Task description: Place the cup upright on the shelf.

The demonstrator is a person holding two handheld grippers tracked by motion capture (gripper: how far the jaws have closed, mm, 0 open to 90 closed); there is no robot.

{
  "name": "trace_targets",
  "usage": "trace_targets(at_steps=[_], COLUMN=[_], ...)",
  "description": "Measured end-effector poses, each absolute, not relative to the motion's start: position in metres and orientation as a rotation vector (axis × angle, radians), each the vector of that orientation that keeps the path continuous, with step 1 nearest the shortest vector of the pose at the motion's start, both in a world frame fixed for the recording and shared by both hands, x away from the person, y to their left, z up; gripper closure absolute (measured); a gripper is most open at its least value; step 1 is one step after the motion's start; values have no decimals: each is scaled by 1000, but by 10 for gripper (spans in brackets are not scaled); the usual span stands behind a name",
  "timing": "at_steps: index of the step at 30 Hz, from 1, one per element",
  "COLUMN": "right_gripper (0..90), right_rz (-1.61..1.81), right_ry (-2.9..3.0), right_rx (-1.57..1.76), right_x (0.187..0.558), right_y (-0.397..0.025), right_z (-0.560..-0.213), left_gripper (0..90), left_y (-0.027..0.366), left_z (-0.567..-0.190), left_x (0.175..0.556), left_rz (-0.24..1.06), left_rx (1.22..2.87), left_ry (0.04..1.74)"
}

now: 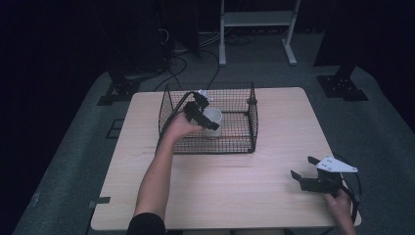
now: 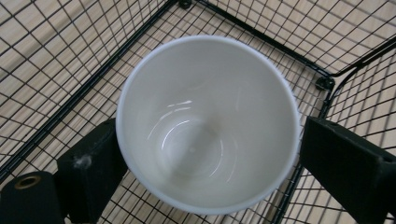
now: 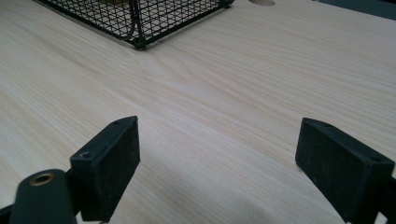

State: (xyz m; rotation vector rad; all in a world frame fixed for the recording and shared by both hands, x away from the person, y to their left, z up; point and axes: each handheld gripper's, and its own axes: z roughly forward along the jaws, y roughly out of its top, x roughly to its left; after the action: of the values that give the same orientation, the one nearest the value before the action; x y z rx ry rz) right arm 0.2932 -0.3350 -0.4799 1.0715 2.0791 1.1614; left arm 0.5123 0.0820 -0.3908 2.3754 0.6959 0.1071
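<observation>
While the left tongs [image 1: 205,113] straddle a white cup [image 2: 208,123], the right tongs [image 1: 304,173] hover apart.
Cup upright inside the wire basket [image 1: 252,128] at the tabletop's [image 1: 235,186] far middle; left jaws flank it, one touching, unclamped.

A pale wooden tabletop [image 1: 235,196] stands on grey carpet [image 1: 381,147]; beyond it, a white metal stand [image 1: 257,19] and black cables [image 1: 178,63].
</observation>
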Motion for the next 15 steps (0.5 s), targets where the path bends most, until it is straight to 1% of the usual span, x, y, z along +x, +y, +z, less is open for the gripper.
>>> trace_targets(at_steps=[15], right_gripper=[131], right_rz=[1162], right_ry=[2080], right_rx=[1075], right_x=[293], right_y=[-335], right_z=[-480], left_gripper=[75], left_y=[88], left_z=[-364], left_x=[501], left_rz=[213], left_rx=[2327], left_ry=[666])
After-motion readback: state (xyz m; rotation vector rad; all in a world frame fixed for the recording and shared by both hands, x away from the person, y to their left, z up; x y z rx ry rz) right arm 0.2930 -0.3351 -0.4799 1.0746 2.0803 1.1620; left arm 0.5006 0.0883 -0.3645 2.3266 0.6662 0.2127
